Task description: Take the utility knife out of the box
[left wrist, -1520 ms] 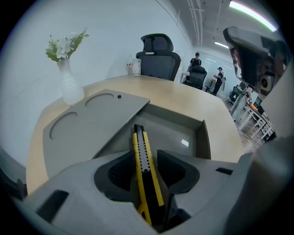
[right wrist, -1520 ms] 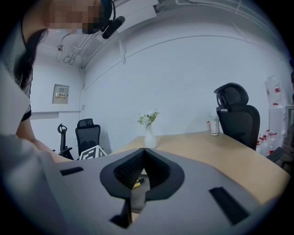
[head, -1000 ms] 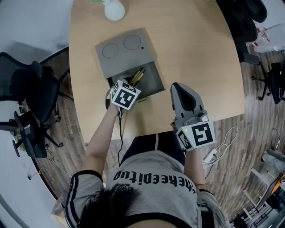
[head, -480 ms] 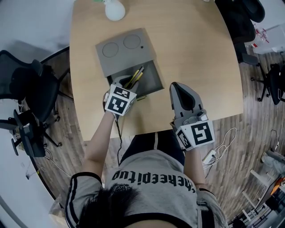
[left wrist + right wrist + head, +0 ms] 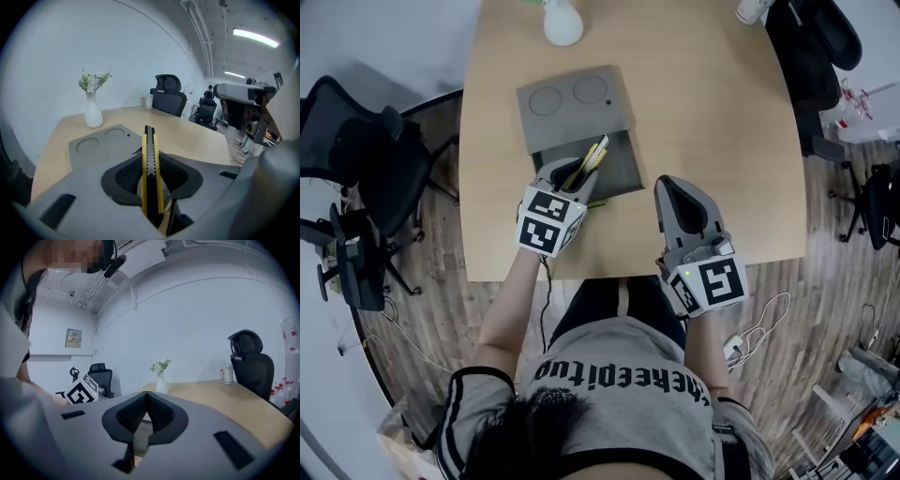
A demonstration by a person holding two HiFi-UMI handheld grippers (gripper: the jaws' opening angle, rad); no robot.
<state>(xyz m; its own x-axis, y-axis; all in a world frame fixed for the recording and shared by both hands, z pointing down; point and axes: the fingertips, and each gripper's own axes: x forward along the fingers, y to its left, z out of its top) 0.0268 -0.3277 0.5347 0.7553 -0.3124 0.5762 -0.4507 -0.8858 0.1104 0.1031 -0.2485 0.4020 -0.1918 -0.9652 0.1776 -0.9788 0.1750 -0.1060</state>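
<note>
A grey box (image 5: 575, 99) lies on the wooden table, its lid with two round recesses at the far end and its open compartment (image 5: 622, 171) nearer me. My left gripper (image 5: 572, 174) hovers over the compartment's near left corner, shut on the yellow and black utility knife (image 5: 590, 157). In the left gripper view the utility knife (image 5: 149, 140) stands edge-on between the pads of the left gripper (image 5: 150, 153) and sticks out past them toward the box (image 5: 96, 145). My right gripper (image 5: 671, 185) rests to the right of the box, shut and empty; in its own view the right gripper (image 5: 147, 395) has its pads meeting.
A white vase (image 5: 562, 21) of flowers stands at the table's far edge, behind the box. Black office chairs (image 5: 356, 159) flank the table on the left, and more chairs (image 5: 811, 47) stand at the right. A thin yellow-green object (image 5: 596, 203) lies at the box's front edge.
The left gripper has drawn back from the compartment and risen, with the knife in its jaws. The right gripper has stayed where it was.
</note>
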